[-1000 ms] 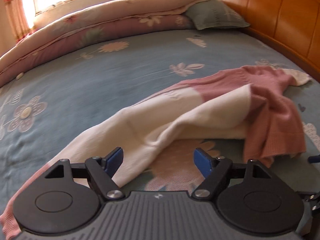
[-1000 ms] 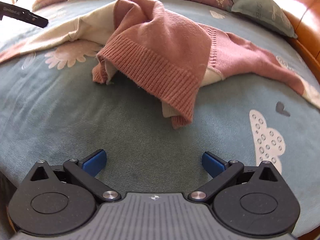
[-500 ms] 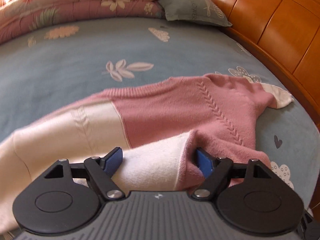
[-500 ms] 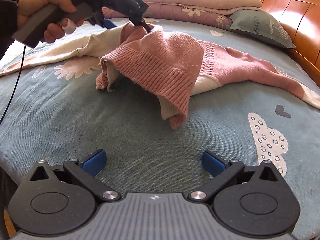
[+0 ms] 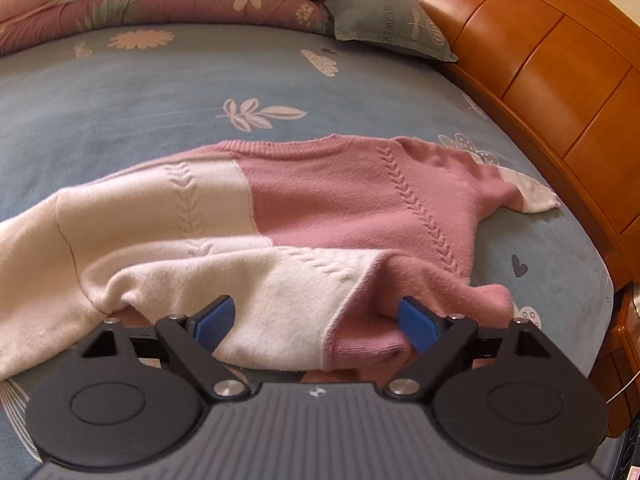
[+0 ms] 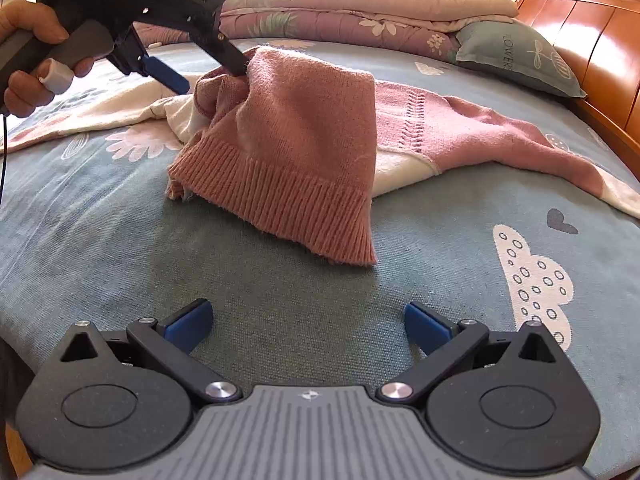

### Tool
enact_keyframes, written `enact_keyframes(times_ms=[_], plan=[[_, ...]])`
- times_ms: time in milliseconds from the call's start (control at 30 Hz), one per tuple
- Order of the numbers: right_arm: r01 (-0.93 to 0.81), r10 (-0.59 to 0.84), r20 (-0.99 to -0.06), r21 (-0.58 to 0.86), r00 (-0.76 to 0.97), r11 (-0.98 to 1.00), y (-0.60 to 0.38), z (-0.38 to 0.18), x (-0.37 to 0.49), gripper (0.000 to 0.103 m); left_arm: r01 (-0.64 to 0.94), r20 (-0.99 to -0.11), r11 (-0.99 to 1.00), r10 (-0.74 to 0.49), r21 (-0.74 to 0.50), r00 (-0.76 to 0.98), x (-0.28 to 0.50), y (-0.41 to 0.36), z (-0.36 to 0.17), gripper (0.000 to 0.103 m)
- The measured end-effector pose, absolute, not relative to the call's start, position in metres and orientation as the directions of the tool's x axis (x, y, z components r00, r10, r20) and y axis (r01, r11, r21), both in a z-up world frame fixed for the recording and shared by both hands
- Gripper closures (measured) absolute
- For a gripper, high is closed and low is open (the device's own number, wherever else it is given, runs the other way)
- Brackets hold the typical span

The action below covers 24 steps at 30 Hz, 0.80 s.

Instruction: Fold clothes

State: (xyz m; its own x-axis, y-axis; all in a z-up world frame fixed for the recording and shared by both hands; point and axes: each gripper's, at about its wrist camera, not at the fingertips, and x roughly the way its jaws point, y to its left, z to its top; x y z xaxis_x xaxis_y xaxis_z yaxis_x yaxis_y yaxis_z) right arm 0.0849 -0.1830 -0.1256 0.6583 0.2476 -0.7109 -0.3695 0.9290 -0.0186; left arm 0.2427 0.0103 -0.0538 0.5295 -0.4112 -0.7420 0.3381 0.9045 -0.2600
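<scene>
On the bed (image 6: pixel 280 320), left claw (image 5: pixel 316 316) straddles the sweater (image 5: pixel 360 200) hem, jaws apart; closing it comes next; right claw (image 6: pixel 308 320) hovers agape.

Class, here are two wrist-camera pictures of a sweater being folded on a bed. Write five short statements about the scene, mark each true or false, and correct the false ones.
1. The sweater is pink and cream. True.
2. The right gripper grips the ribbed hem. False: it is open over bare bedsheet, apart from the sweater.
3. The left gripper has sweater fabric between its open fingers. True.
4. The pillow lies on the sweater. False: it lies by the headboard, apart.
5. A hand holds the left gripper. True.
</scene>
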Motion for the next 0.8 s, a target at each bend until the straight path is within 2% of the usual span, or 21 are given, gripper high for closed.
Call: enact_keyframes(times_ms=[233,333,533,800], plan=[[-0.371,0.254,-0.713,-0.009,0.654,0.929,-0.189,-0.126,0.078,0.0,0.398,-0.716,0.91,-0.357,-0.12,0.6,0.197,-0.007,-0.055,0.014],[-0.379,0.254,-0.717,-0.016,0.649,0.925,-0.19,-0.125,0.075,0.0,0.411,-0.714,0.911,-0.302,-0.022,0.632,0.173,-0.013,-0.065,0.012],[-0.405,0.236,-0.698,-0.085,0.677,0.91,-0.189,-0.12,0.072,0.0,0.374,-0.745,0.925,-0.202,0.067,0.636,0.145,-0.012,-0.089,0.012],[-0.477,0.223,-0.543,-0.385,0.809,0.79,-0.151,-0.1,0.085,0.0,0.325,-0.773,0.941,-0.133,0.099,0.621,0.136,0.001,-0.105,0.012]])
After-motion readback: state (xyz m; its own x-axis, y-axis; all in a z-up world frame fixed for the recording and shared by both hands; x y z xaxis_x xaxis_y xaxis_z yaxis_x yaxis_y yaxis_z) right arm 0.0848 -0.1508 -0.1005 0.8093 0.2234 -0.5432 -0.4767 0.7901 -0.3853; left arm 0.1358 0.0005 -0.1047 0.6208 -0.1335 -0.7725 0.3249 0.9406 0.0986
